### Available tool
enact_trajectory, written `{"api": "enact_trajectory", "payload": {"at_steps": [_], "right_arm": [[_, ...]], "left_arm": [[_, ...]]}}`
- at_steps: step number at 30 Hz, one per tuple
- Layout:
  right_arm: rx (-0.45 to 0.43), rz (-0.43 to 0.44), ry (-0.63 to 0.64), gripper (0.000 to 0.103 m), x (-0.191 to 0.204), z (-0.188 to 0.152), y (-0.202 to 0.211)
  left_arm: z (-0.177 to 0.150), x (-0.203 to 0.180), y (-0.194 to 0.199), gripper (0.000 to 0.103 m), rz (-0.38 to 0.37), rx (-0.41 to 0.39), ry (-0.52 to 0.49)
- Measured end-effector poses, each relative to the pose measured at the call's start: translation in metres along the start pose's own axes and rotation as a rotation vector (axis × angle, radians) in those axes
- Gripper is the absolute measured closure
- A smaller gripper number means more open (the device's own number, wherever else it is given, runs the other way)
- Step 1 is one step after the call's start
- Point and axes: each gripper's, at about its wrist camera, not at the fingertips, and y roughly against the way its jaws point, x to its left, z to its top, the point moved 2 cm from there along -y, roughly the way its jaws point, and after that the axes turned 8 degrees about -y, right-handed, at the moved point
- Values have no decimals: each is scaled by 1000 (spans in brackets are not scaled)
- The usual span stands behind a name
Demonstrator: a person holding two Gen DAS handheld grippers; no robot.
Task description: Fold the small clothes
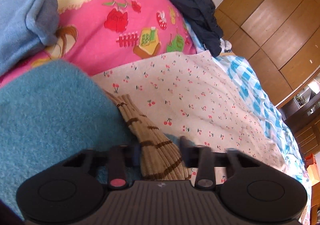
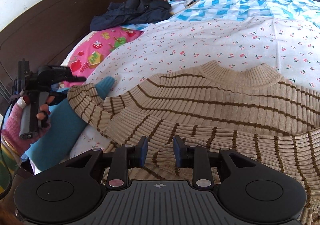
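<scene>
The right gripper [image 2: 160,152] sits nearest, its blue pads clamped on a bunched fold of the striped sweater [image 2: 210,105], seemingly a sleeve or hem edge at the near side. The sweater lies spread on the cherry sheet [image 2: 200,45], collar away from this camera, with one sleeve trailing out toward the left gripper [image 1: 160,151]. From the left wrist view that sleeve runs straight between the left fingers, which are closed onto the ribbed knit; a slight blur there leaves the firmness of the pinch uncertain. So both tongs grip the same garment, one at each end. The step looks like the first fold: bringing a sleeve in across the body. To do it well, both grips should be lifted only enough to clear the sheet, kept taut between the hands so the knit does not sag or twist, and the sleeve laid flat across the chest with its stripes roughly in line. The teal sleeve [image 2: 60,121] of the person's arm lies under the sweater's sleeve, which could drag it. Further out are a pink blanket [image 1: 120,25], a dark jacket [image 2: 132,11], and the blue checked cover [image 2: 230,7].
</scene>
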Motion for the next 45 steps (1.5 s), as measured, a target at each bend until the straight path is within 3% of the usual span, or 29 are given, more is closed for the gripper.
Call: {"api": "enact_trajectory", "payload": {"at_steps": [2,4,6,8,12,14,17,18,21,24,28,33,35,36,37,40,45], "right_arm": [[-16,-5,-15,75,-3,1,4],[-36,-8,-36,75,-9,3,10],[-56,-17,-64,75,-16,5,17],[-76,-33,-94,75,-26,6,24],[-119,-92,-181,74,-53,3,43],[-120,-108,-241,74,-71,1,53],[-118,-133,-297,73,-91,-3,63],[-117,-131,-308,73,-94,-3,64],[-120,-112,-333,57,-95,1,63],[-119,-90,-342,55,-87,9,52],[-110,-59,-319,55,-66,29,33],[-31,-144,-220,56,-37,54,-9],[1,-225,-189,62,-34,56,-28],[2,-254,-183,81,-34,56,-33],[7,-270,-190,91,-36,55,-35],[-45,-210,-251,96,-42,56,-14],[-273,-137,-262,96,-43,49,66]], "left_arm": [[-3,-6,2,86,-19,-5,2],[-9,-25,12,88,-78,-23,-43],[-22,-61,25,88,-147,-36,-162],[-47,-107,39,88,-262,-11,-309],[-130,-176,62,88,-503,99,-552],[-175,-196,66,88,-517,156,-691],[-227,-203,65,87,-472,245,-858],[-237,-199,62,87,-468,292,-852],[-247,-189,55,86,-426,364,-822],[-240,-185,63,80,-446,311,-774],[-239,-180,64,80,-449,293,-750],[-231,-176,65,77,-483,283,-727],[-228,-175,66,75,-488,276,-720],[-227,-172,69,75,-494,273,-712],[-225,-169,73,74,-500,266,-704],[-217,-161,85,67,-534,206,-671],[-198,-144,106,48,-611,84,-565]]}}
